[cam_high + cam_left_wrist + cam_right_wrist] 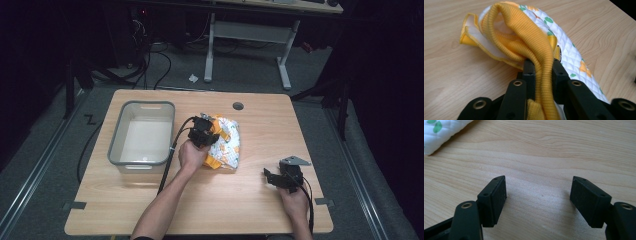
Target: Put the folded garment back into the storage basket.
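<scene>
**Garment pinched at its ribbed edge, bin waiting alongside**

Nearest the lens, my left gripper (541,66) has its black jaws clamped on the yellow ribbed band (534,45) of a small quilted garment (571,53); the knit runs straight down between the pads, squeezed thin, so the grip looks firm. I judge I hold it by that thick hem because it is the sturdiest edge to lift by, and the rest can hang free beneath.

Going left to right across the wooden surface (165,200): a grey plastic bin (141,132) sits at the left, open side up and with nothing in it, probably where the garment is meant to go. Just beside its right wall, my left hand (191,154) reaches forward from the bottom edge, forearm angled up and slightly right, gripper pointing away from me over the bundle. The garment lies crumpled at the middle of the surface, white with orange and green print, partly under that gripper.

Well apart to the right, my right gripper (278,177) rests low near the front edge, wrist straight, pointing left toward the cloth. Its jaws stand wide open with only bare wood between them, and a corner of the garment shows at the upper left of that view. It seems parked out of the way.
</scene>
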